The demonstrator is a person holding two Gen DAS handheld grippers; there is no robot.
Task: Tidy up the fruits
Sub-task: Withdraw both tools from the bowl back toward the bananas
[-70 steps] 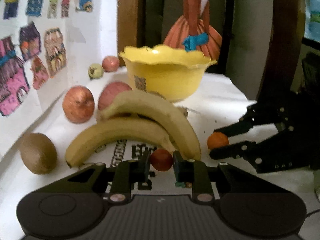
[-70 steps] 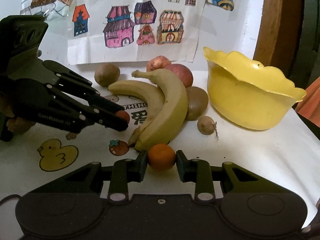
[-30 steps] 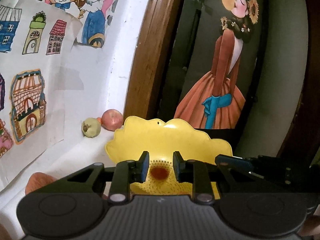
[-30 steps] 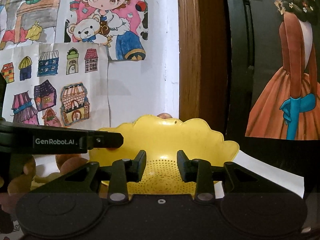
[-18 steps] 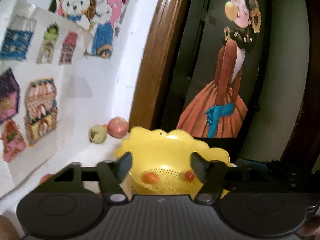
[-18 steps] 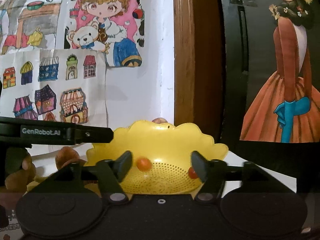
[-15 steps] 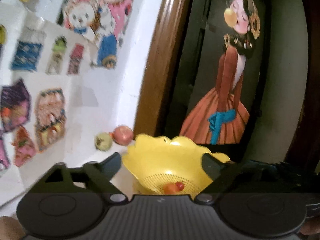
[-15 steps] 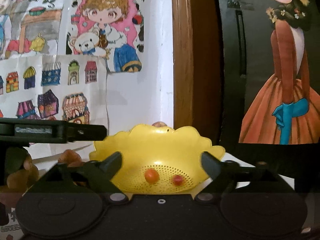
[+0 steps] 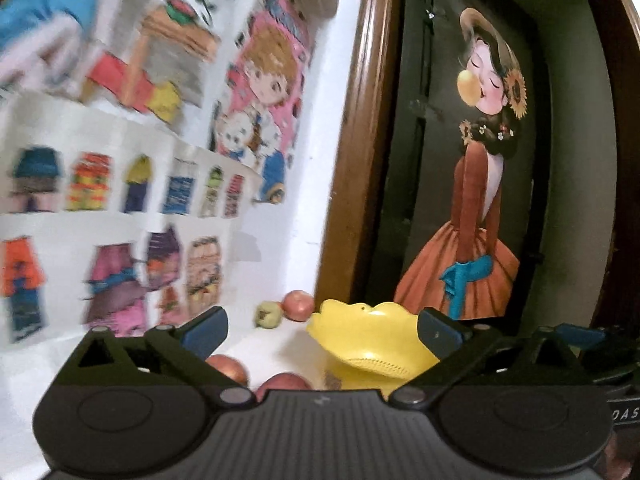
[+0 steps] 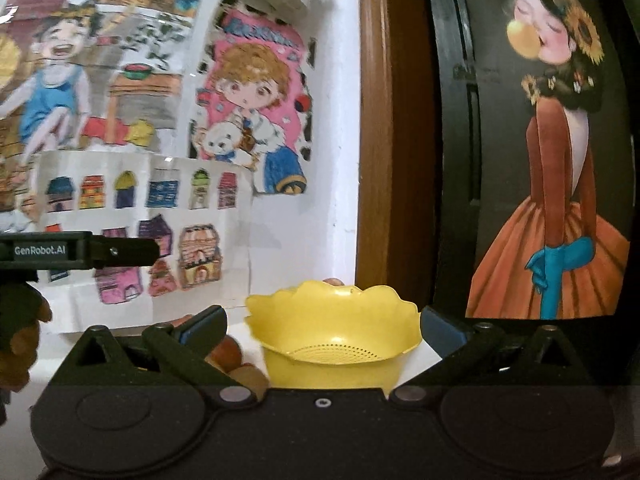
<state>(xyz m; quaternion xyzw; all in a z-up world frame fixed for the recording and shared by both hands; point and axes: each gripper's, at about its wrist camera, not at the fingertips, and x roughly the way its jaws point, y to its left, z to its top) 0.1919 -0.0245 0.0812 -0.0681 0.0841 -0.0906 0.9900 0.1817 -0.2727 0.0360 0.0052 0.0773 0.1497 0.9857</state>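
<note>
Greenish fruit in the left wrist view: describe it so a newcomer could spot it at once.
Find the brown door frame where it meets the white wall. At its foot, behind the yellow bowl, two small fruits sit side by side. The greenish fruit is the left one, dull and pale, beside a red fruit.

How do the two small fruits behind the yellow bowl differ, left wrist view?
The greenish-yellow fruit is smaller and dull, with a dark spot facing the camera; the pink-red fruit is larger and evenly coloured. The greenish one sits nearer the drawings on the wall, the pink-red one nearer the wooden frame and the yellow colander bowl. Both are round, on the white surface against the wall, outside the bowl, side by side.
</note>
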